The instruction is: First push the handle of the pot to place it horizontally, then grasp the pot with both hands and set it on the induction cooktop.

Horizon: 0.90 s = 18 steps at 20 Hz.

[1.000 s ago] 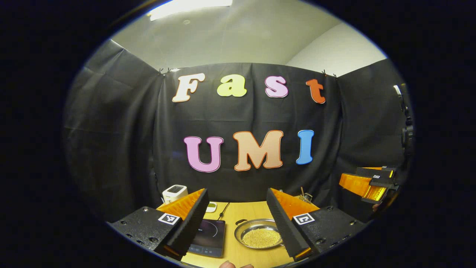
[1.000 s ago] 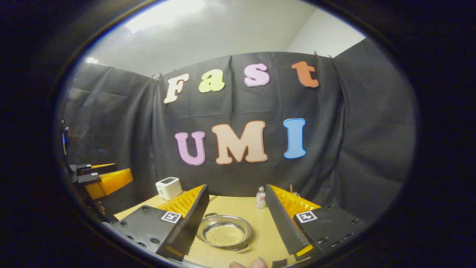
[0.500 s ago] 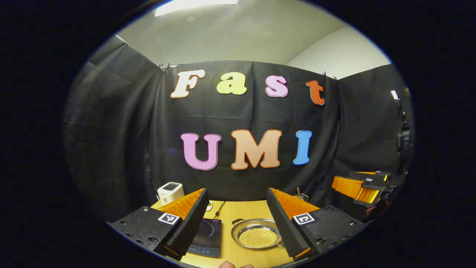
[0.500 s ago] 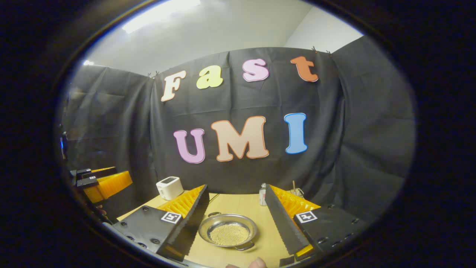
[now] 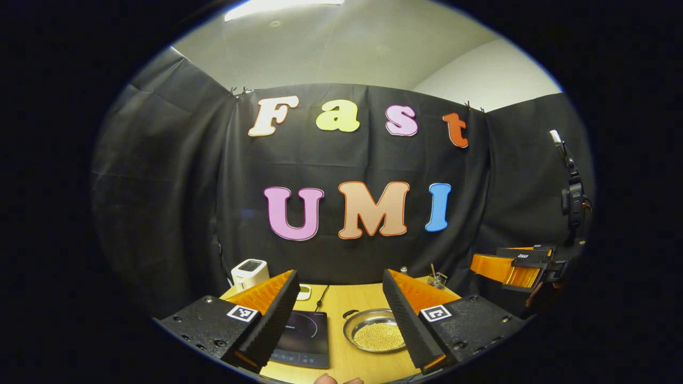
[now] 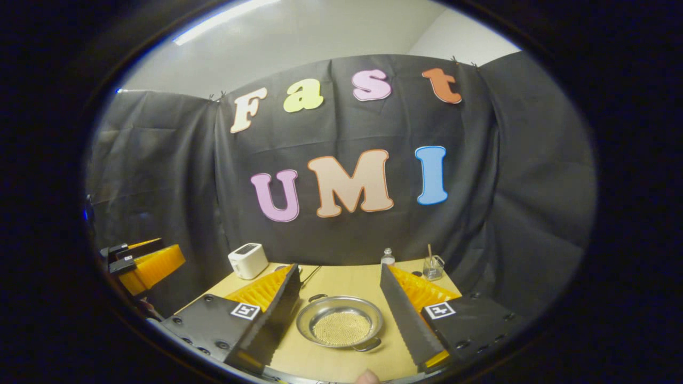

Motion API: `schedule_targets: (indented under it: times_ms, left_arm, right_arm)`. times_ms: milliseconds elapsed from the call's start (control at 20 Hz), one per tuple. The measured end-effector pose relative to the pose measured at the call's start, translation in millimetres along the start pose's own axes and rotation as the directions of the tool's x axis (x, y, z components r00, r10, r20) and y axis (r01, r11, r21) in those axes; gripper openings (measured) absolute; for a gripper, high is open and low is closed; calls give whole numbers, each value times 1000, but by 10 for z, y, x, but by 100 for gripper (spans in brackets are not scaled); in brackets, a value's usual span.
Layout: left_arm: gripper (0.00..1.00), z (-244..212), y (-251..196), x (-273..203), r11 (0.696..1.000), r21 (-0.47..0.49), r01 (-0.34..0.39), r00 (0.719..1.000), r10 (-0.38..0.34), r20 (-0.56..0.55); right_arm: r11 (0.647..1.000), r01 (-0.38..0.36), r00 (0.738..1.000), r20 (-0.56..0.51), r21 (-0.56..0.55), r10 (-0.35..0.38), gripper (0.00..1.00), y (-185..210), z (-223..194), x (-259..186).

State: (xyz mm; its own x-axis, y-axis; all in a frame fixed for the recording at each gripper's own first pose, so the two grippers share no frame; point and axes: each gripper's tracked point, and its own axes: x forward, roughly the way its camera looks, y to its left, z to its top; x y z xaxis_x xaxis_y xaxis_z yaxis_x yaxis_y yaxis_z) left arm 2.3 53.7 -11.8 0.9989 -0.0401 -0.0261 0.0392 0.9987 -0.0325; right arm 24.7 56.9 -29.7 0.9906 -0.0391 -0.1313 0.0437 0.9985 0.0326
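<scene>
The wooden table (image 6: 341,280) carries the induction cooktop (image 5: 301,338) and, just to its right, the steel pot (image 6: 340,321), apart from the cooktop. The first step is judged not yet begun — both grippers are held well above the table. One small loop handle (image 6: 368,345) would next have to be reached and pushed level. The left gripper (image 5: 339,314) and right gripper (image 6: 339,314) are spread wide — nothing is held or touched.
</scene>
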Motion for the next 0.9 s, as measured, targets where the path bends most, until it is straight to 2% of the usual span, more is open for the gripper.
schedule_targets:
  times_ms: [100, 150, 200, 300, 400, 450, 500, 550, 650, 700, 750, 850, 900]
  left_arm:
    - [95, -30, 77, 7, 1000, -1, 9, 1000, -9, -2]
    - [95, -32, 120, 20, 1000, -4, 14, 1000, -14, 2]
    - [95, -26, 155, 39, 1000, -8, 20, 1000, -20, 3]
    - [95, -3, 230, 48, 999, -22, 35, 999, -35, 14]
    - [95, 47, 309, 39, 999, -34, 41, 998, -39, 48]
    - [95, 33, 350, 43, 998, -38, 45, 998, -43, 48]
    - [95, -51, 374, 29, 998, -43, 49, 998, -47, 32]
    - [95, -102, 401, 4, 997, -53, 53, 998, -52, 23]
    - [92, -114, 443, -1, 996, -68, 57, 998, -56, 13]
    - [95, -162, 481, 6, 996, -67, 53, 999, -53, 5]
    - [95, -183, 509, 13, 997, -67, 46, 999, -46, 0]
    - [91, -219, 526, 77, 996, -84, 34, 999, -35, -6]
    - [95, -266, 538, 108, 996, -86, 20, 1000, -22, -18]
  right_arm:
    - [1000, 11, 1000, 7, -4, -11, 92, 52, 21, 5]
    - [1000, 18, 1000, 13, -7, -18, 86, 89, 45, 6]
    - [999, 34, 999, 9, -13, -34, 88, 92, 15, 3]
    - [999, 35, 999, -5, -11, -35, 64, 179, -51, 52]
    - [997, 65, 998, -2, -29, -65, 46, 184, -96, 83]
    - [996, 82, 997, -7, -36, -82, 29, 171, -124, 89]
    - [997, 71, 997, -20, -33, -72, 29, 240, -185, 89]
    - [998, 58, 998, -27, -36, -59, 19, 304, -228, 104]
    - [998, 46, 998, -44, -52, -48, 10, 326, -292, 150]
    - [998, 48, 996, -76, -46, -52, 5, 311, -407, 136]
    - [998, 53, 993, -99, -41, -57, 4, 303, -477, 169]
    - [1000, 1, 990, -143, -20, -3, 3, 368, -647, 256]
    - [1000, -24, 984, -174, -18, 20, 0, 379, -774, 305]
